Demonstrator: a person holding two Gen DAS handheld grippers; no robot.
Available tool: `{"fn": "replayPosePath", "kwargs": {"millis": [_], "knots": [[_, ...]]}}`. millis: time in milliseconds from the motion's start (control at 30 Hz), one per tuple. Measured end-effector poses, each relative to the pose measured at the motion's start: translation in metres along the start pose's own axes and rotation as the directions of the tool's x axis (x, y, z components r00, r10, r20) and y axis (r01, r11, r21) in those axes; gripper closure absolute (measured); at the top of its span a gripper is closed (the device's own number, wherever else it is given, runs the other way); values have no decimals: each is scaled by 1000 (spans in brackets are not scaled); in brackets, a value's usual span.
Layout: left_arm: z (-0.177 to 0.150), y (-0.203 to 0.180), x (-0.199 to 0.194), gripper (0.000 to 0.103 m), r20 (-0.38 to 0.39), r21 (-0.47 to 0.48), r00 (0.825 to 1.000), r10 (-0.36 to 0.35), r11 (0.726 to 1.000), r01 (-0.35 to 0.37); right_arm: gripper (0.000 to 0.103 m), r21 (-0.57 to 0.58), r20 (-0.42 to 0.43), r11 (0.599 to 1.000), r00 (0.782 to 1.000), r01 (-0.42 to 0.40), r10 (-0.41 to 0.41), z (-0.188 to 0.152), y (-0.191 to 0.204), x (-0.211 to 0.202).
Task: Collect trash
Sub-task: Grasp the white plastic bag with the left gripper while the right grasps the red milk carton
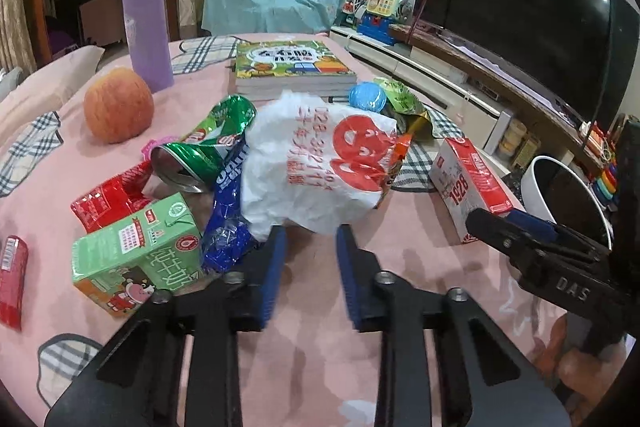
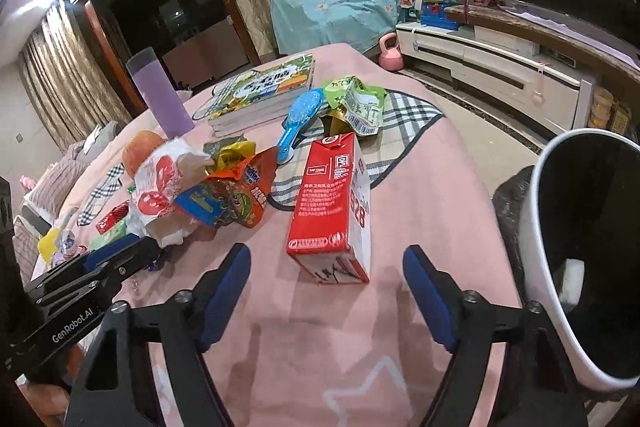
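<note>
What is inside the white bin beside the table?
The bin has a dark lining, with one small white piece low against its wall. Its bottom is too dark to see.

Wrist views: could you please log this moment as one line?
left gripper: open, tips at white plastic bag | right gripper: open, facing red carton | nothing held

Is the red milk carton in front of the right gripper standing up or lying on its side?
Lying on its side. The red milk carton rests flat on the pink tablecloth, its base end facing the open right gripper.
</note>
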State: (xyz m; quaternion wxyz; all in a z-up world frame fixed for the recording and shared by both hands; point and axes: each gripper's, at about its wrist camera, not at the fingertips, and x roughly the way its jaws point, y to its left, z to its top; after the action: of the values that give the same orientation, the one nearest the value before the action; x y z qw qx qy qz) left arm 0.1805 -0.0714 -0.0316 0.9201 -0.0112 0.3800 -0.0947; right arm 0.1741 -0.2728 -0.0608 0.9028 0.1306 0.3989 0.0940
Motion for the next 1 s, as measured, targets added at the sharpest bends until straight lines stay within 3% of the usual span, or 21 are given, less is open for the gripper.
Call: {"fn": "replayPosePath", "kwargs": {"millis": [67,200,467,567,633,667,733,1000], "knots": [[-1,3,1,90,-7,-7,1000,-4,1000,4,32,-10,-5,1000,1000,6,-6,0,1,4],[-2,6,0,98,-10,-19,1000,-14,1000,14,64,-21,-31,1000,999,14,-15,0,3,11],[-12,9,-17,99,-16,-54,997,-79,995,78,68,-10,3,1000,1000,16,-16,-7,0,-6],[-16,6,-21,83,-21,-52,995,-95,994,94,68,4,11,1000,1000,13,-13,-14,-3,-15],[-18,0,-20,53,-25,-36,997,-79,996,78,69,15,22,1000,1000,6,-6,-18,-5,-23],[-17,-3,-19,50,-21,-31,997,-73,997,72,69,22,25,1000,1000,1,-2,-20,-6,-26],[-14,-4,-14,28,-35,-44,998,-60,997,59,69,33,35,999,999,-4,3,-24,-7,-33],[5,7,21,28,-73,-210,987,-142,970,124,69,66,51,998,999,-7,4,-32,-19,-49]]}}
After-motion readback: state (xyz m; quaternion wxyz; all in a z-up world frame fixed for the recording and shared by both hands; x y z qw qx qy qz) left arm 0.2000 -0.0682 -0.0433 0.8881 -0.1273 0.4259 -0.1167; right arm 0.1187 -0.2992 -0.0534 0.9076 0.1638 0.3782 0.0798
